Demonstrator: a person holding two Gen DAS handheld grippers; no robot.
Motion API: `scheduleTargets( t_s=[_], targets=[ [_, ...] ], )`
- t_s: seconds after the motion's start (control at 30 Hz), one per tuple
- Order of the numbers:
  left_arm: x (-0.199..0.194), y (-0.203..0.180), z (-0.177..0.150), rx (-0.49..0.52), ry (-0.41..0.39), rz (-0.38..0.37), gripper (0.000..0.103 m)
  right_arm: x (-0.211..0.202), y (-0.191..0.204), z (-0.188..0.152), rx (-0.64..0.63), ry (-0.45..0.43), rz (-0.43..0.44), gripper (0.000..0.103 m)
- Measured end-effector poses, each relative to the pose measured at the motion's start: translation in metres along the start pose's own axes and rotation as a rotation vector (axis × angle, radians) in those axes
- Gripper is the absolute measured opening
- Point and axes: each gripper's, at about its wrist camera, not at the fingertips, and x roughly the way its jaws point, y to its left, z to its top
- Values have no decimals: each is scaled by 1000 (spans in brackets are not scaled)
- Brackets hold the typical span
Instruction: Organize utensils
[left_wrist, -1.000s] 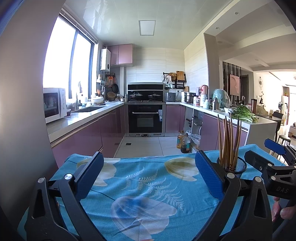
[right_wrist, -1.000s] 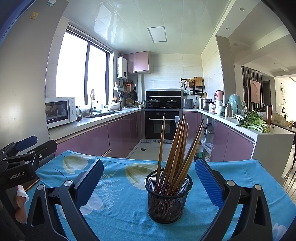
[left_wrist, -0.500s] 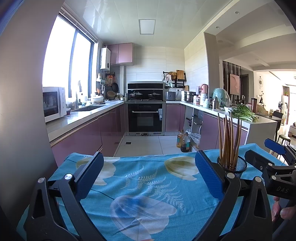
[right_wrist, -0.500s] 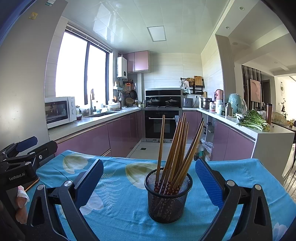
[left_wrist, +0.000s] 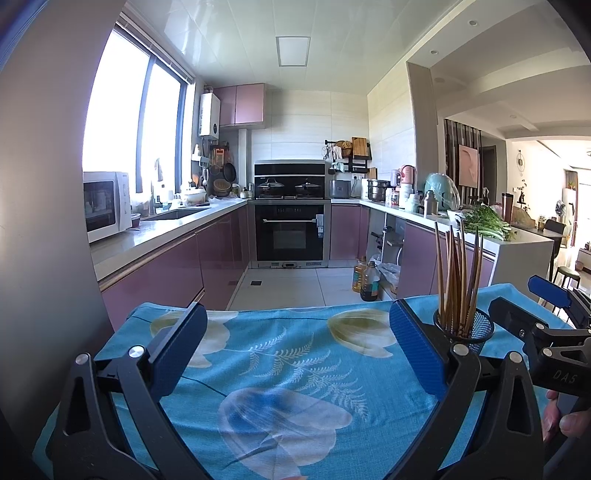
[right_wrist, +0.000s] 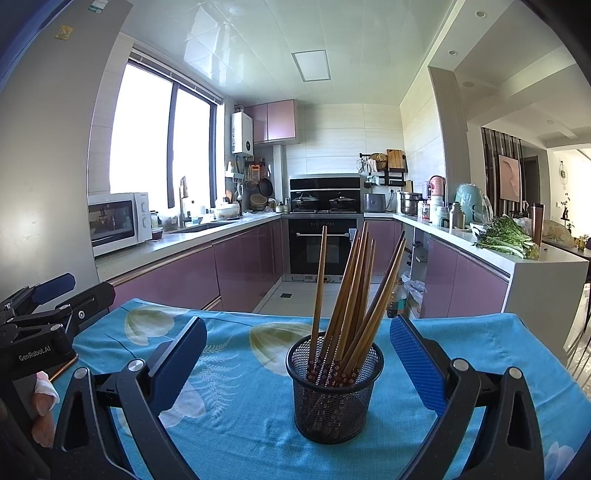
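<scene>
Chopsticks (right_wrist: 347, 291), brown wooden sticks with dark patterned lower ends, stand bunched and fanned in a black round wire-mesh holder (right_wrist: 334, 391) on a table draped in a turquoise cloth printed with pale flowers and fern fronds (right_wrist: 240, 417). Seen from the right wrist, the holder sits upright on the cloth, centred between the two blue-padded fingers of the right gripper (right_wrist: 298, 363), whose jaws are spread wide and touch neither mesh nor sticks; the holder lies level with the fingertips, a clear gap on each side. From the left wrist, the same holder (left_wrist: 476, 330) and its chopsticks (left_wrist: 456, 280) appear just past the right-hand blue pad, outside the jaws of the left gripper (left_wrist: 293, 350), which are likewise parted wide over bare cloth (left_wrist: 280, 369) and grip nothing. Each camera catches the other gripper at the frame edge, with part of a person's hand (left_wrist: 567, 421) on its black handle. Behind the table runs a kitchen with mauve cabinet fronts (right_wrist: 236, 273), a white microwave (right_wrist: 118, 221) on the counter beneath a bright window, a black built-in oven (right_wrist: 323, 247), and leafy greens (right_wrist: 506, 240) on the counter opposite.
</scene>
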Motion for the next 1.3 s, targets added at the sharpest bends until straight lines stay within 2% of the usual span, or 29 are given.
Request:
scheduleTargets(
  t_s=[1.3],
  targets=[
    [3,-2,-7,-2,7,-1,97,3,-4,-4,8,8,3,96]
  ],
)
